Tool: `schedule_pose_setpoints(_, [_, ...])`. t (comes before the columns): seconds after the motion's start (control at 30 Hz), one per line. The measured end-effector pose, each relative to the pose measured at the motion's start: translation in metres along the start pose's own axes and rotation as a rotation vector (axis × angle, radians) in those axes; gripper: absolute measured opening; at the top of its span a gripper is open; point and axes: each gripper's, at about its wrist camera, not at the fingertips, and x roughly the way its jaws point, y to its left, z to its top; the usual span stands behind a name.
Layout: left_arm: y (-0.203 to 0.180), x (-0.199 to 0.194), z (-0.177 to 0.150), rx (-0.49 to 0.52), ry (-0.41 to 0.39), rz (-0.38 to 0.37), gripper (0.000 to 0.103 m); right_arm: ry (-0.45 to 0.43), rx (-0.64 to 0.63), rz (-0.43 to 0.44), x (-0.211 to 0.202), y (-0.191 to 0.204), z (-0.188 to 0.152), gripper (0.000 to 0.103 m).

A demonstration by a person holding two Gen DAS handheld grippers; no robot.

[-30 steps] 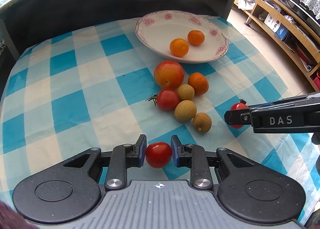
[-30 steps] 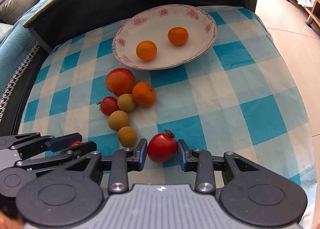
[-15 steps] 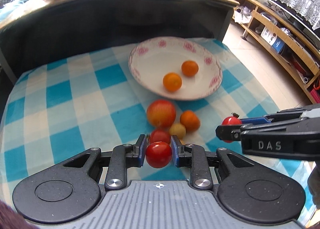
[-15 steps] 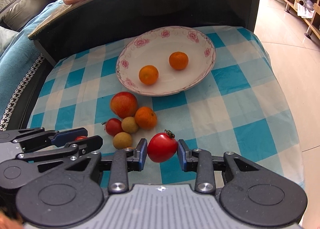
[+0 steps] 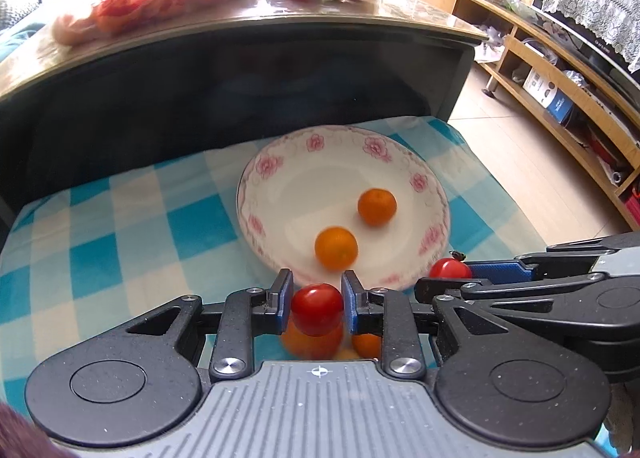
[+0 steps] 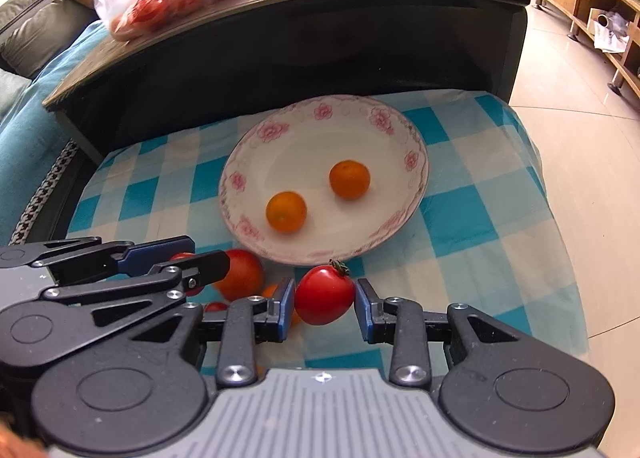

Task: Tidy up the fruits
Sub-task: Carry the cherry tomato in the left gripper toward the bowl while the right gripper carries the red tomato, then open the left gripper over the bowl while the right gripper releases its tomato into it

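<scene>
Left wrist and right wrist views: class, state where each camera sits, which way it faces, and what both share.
Left wrist: on the left gripper, looking forward and down at the plate; its fingers clamp a tomato; right gripper at right.
Right wrist: on the right gripper, same heading; stemmed tomato held; left gripper at left.
Shared: plate, two oranges, checked cloth.

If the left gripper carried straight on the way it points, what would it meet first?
Probably the near rim of the floral plate, just ahead of the left gripper and its cherry tomato; depth is uncertain.
</scene>
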Motion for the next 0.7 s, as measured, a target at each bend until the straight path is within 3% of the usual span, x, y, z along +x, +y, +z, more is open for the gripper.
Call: schedule_pose_setpoints(0.7, [0.007, 0.042, 0.031, -0.029, 0.014, 0.028, 0.034, -0.003, 0.011, -0.007, 0.046, -0.018, 0.036, 0.035])
